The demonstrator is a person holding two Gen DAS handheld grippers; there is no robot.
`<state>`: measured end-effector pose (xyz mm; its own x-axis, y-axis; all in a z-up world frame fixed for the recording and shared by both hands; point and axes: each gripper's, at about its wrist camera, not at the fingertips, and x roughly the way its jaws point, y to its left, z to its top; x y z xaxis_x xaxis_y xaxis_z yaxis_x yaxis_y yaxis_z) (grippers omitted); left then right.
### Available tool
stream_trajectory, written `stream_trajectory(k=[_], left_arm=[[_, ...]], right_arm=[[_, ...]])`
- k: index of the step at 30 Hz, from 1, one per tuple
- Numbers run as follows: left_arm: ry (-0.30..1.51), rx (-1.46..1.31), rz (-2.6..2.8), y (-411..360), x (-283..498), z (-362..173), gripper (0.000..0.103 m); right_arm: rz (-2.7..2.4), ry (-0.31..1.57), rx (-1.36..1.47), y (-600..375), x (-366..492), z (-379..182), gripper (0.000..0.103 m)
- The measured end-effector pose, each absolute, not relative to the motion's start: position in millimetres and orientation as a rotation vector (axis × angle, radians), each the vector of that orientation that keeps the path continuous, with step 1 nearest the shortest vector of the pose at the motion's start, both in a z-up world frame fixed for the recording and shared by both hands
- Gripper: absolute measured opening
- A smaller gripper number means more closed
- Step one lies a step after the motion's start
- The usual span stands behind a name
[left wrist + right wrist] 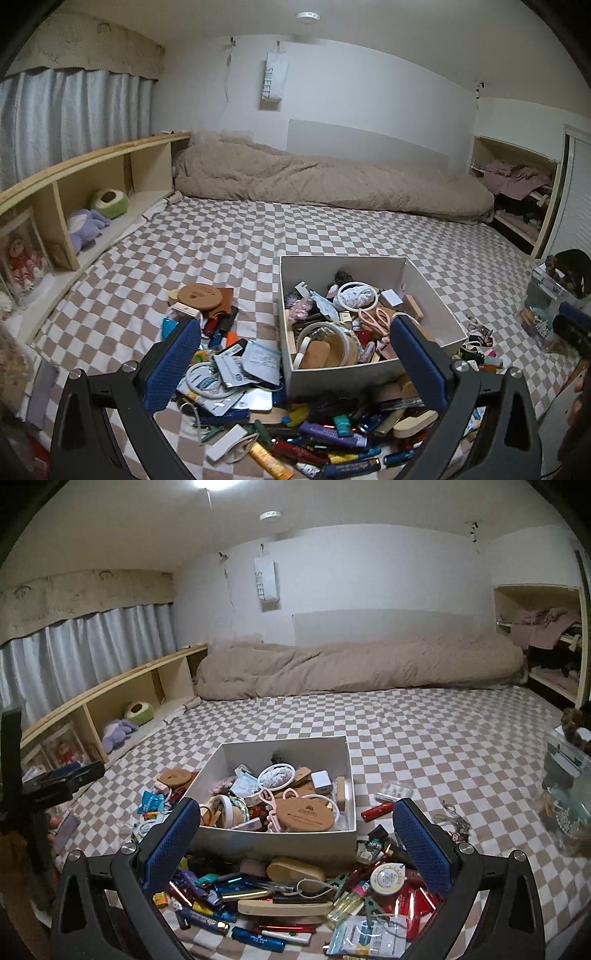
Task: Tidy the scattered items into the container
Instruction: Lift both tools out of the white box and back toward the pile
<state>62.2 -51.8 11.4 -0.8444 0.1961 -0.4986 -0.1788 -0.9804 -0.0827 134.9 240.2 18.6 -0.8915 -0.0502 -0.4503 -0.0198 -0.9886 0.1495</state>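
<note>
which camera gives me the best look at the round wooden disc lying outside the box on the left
The left wrist view shows the round wooden disc best: large and unblocked, left of the white box, atop other scattered things. In the right wrist view the disc is smaller and farther off, close to the box's left wall, though still recognisable.

Each gripper [295, 354] [295, 830] has black arms with silver screws and blue textured finger pads [173, 369].
</note>
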Motion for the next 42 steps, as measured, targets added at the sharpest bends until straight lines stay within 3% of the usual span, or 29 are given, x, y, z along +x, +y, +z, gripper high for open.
stream_trajectory(k=[13, 31, 42], left_arm=[[-0.022, -0.76, 2.838, -67, 85, 2, 0.103], [0.157, -1.039, 2.847, -113, 74, -85, 0.103], [0.283, -1.309, 2.846, -145, 60, -152, 0.103]], right_arm=[[-3.061, -0.322, 0.69, 258, 160, 13, 0.103], [-3.056, -0.416, 0.928, 300, 162, -40, 0.103], [-2.984, -0.696, 1.163, 350, 154, -94, 0.103]])
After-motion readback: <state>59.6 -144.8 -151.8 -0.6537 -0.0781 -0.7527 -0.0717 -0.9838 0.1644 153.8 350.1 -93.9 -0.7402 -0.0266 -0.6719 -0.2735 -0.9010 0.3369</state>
